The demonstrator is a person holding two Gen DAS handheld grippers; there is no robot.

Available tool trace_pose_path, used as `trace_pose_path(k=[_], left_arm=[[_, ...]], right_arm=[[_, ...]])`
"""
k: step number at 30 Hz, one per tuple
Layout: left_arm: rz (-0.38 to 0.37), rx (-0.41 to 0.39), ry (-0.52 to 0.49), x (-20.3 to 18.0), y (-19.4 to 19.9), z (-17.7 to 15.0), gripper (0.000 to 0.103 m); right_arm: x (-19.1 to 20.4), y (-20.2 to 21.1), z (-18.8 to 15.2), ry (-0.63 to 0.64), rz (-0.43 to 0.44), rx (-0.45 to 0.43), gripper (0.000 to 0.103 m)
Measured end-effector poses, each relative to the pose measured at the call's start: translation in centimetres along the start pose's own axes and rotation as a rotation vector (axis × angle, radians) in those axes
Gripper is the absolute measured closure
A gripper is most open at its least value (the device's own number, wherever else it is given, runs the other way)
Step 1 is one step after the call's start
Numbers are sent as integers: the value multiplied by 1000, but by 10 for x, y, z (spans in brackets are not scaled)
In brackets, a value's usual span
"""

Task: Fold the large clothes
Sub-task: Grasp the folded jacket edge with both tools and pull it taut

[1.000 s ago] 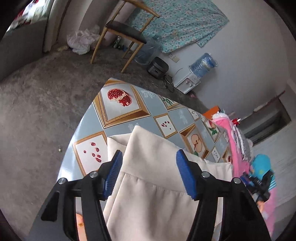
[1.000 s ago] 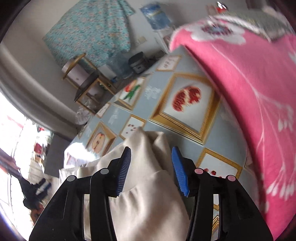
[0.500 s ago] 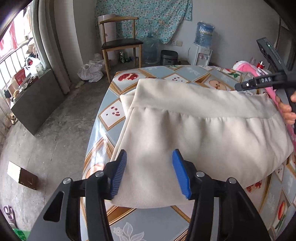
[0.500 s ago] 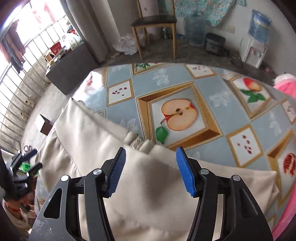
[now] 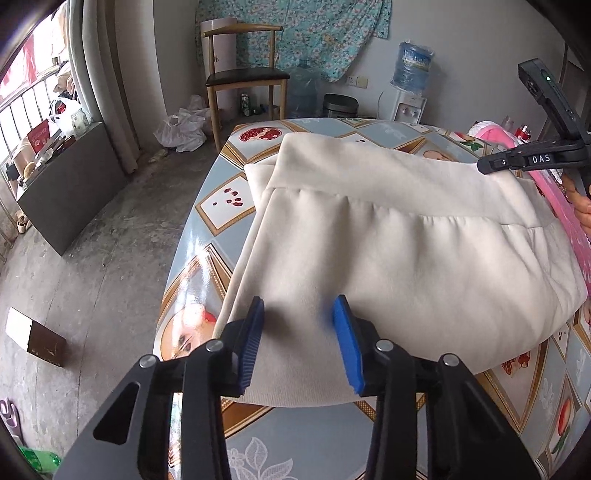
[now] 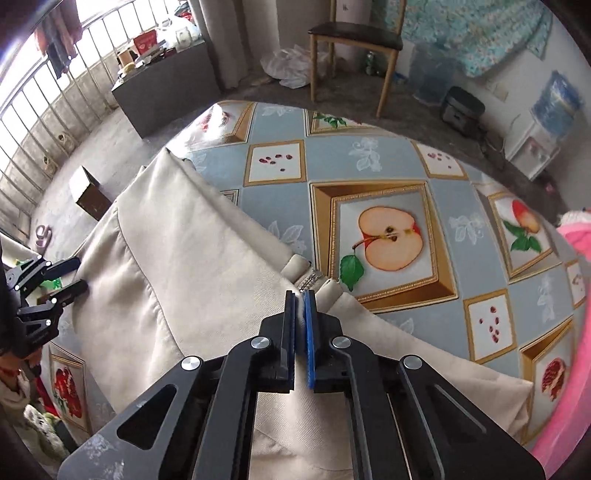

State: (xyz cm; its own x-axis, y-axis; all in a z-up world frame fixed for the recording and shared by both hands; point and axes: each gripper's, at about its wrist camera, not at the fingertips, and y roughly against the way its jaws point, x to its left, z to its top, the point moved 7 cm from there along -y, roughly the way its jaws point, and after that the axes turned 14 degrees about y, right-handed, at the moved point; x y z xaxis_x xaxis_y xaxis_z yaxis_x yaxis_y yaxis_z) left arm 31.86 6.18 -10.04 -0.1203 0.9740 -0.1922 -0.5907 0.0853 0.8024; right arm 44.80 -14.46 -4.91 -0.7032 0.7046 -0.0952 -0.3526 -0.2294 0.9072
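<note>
The cream garment is lying already folded over on the patterned table. The right gripper is pinching its far waistband edge; the left gripper, closing, is straddling the near hem without pressing. More folds are probably remaining.

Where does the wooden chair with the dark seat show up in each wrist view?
Left wrist view: the wooden chair stands at top centre-left, on the floor beyond the table's far end, against the floral cloth on the wall.
Right wrist view: the chair is at top centre, cut off at the upper edge, again beyond the table.
Shared landmark: the white plastic bag on the floor, just left of the chair in both views.
</note>
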Motion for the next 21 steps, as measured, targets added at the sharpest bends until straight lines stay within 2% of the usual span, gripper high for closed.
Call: trace_pose_path(k=[5,10,12,15,17,18,21], left_arm=[[22,-36,-13,0,5,3,75],[14,-24,15,7,1,3,75],[-7,-24,28,8,4,6,75],[-46,-43,48,12,11,16,75],[-83,-52,71,15,14,27,75],[-100,-52,81,16,14,34,75],[-137,-18,92,12,5,52,75]], right_arm=[[-19,7,12,-102,-30,-91,99],[-24,-47,-3,-157,-103,-2,99],[-29,-52,-9,-194,-129,4,97],[-43,-24,-17,-309,-43,-86,89],[-56,8,-27,-361,-24,-157,74],[-63,24,-34,-381,-41,-179,67],[-99,68,-74,-475,-138,-214,60]])
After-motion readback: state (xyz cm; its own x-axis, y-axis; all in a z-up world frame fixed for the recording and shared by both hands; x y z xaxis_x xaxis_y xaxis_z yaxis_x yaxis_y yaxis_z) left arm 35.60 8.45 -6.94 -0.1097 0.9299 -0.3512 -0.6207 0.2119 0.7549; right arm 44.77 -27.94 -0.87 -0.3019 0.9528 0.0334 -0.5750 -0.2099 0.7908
